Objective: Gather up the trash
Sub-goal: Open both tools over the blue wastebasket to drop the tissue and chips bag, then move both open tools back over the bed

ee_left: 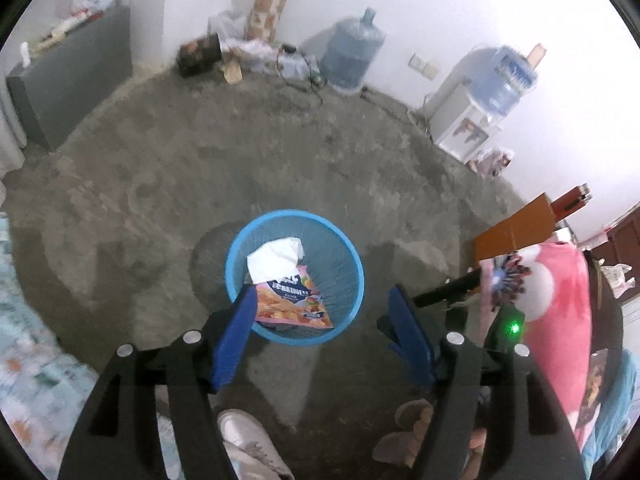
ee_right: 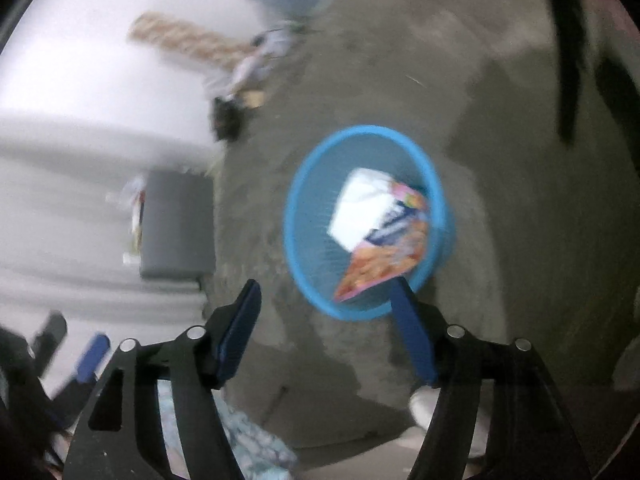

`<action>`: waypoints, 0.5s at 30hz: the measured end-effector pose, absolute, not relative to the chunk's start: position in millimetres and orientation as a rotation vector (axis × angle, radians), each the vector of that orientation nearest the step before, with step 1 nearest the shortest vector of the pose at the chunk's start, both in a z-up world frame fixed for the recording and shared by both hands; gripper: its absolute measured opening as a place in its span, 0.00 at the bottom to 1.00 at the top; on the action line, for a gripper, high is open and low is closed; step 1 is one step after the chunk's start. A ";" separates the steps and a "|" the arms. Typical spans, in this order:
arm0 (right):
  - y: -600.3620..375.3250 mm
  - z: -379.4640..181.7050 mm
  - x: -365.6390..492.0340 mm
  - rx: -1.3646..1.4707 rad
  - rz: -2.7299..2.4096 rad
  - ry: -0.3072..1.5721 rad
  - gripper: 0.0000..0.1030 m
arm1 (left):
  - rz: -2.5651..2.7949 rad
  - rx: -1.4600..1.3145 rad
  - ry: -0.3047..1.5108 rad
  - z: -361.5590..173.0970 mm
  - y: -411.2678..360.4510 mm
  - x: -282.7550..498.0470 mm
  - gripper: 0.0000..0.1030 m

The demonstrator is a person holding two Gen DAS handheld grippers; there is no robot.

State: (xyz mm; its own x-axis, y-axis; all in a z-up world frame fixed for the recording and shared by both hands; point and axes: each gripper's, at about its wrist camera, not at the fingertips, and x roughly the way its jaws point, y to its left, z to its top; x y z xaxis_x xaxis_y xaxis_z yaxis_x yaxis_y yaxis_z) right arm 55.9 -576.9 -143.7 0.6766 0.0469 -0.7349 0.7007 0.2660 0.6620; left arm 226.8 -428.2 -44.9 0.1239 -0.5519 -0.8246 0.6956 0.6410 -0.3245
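Observation:
A blue mesh wastebasket stands on the concrete floor. In it lie a crumpled white paper and a pink and orange snack packet. My left gripper hangs above the basket's near rim, open, with nothing between its blue fingers. The right wrist view is blurred. It shows the same basket with the white paper and the packet. My right gripper is also open and empty, its right finger over the basket's near edge.
Along the far wall are a water jug, a white dispenser and a pile of clutter. A grey cabinet stands at left. A pink blanket and a brown wooden piece are at right. A white shoe and slippers are near me.

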 end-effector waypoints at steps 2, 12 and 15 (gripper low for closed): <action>-558.9 -116.0 65.5 1.131 -0.451 0.737 0.64 | -0.907 0.143 1.071 -22.1 -402.8 216.6 0.68; -443.6 -28.4 106.4 0.741 -0.047 0.773 0.71 | -0.701 0.053 0.799 57.8 -212.1 132.1 0.83; -407.9 -22.5 117.9 0.689 0.070 0.833 0.71 | -0.602 0.053 0.774 51.5 -161.9 105.9 0.84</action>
